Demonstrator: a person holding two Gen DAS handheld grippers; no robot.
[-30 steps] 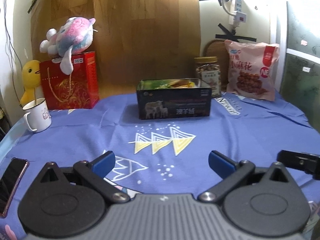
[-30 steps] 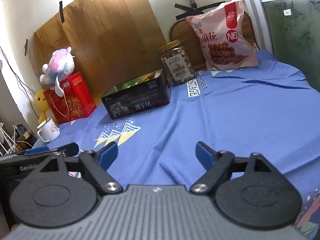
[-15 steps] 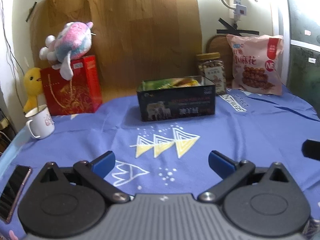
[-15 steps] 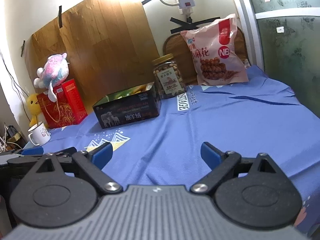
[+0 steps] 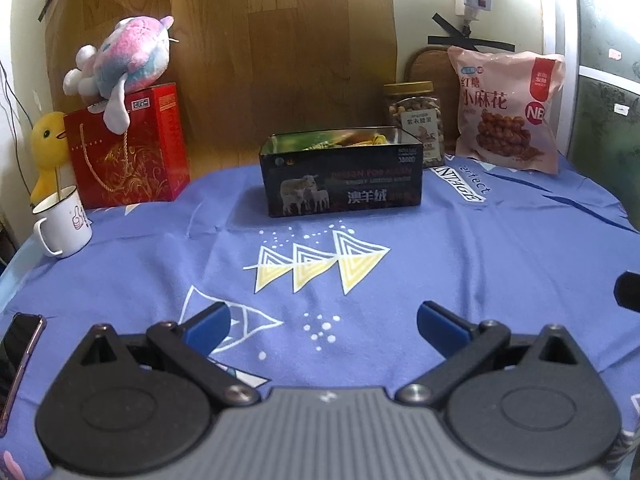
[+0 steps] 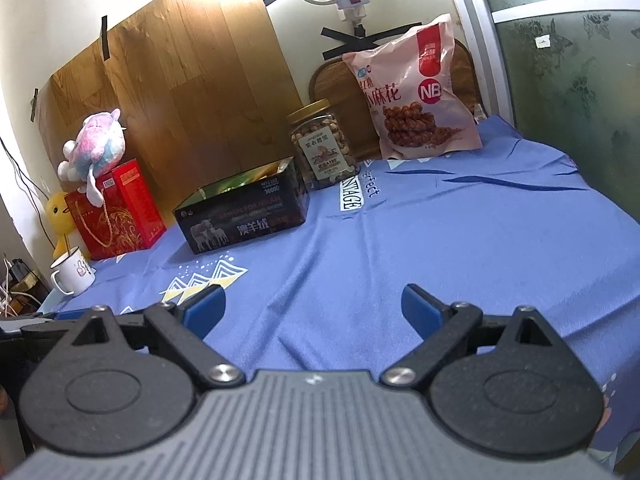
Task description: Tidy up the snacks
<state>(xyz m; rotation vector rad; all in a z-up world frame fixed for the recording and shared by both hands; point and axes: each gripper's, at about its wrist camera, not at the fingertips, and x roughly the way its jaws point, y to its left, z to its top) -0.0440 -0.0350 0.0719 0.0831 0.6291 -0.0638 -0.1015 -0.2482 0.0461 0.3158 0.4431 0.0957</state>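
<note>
A black open box (image 5: 342,184) with snack packets inside stands mid-table; it also shows in the right wrist view (image 6: 244,216). Behind it to the right stand a clear nut jar (image 5: 416,120) (image 6: 326,146) and a pink snack bag (image 5: 506,108) (image 6: 412,92) leaning on the wall. My left gripper (image 5: 324,320) is open and empty, low over the blue cloth, well short of the box. My right gripper (image 6: 312,306) is open and empty, to the right of the left one.
A red gift bag (image 5: 126,148) with a plush toy (image 5: 120,64) on top stands at the back left. A white mug (image 5: 62,224) and a yellow duck (image 5: 48,148) are at the left edge. A phone (image 5: 18,360) lies near left.
Both grippers have risen and tilted slightly, so the box and snacks sit lower and farther in view. The right gripper has drifted out of the left view's edge. Both stay open.
</note>
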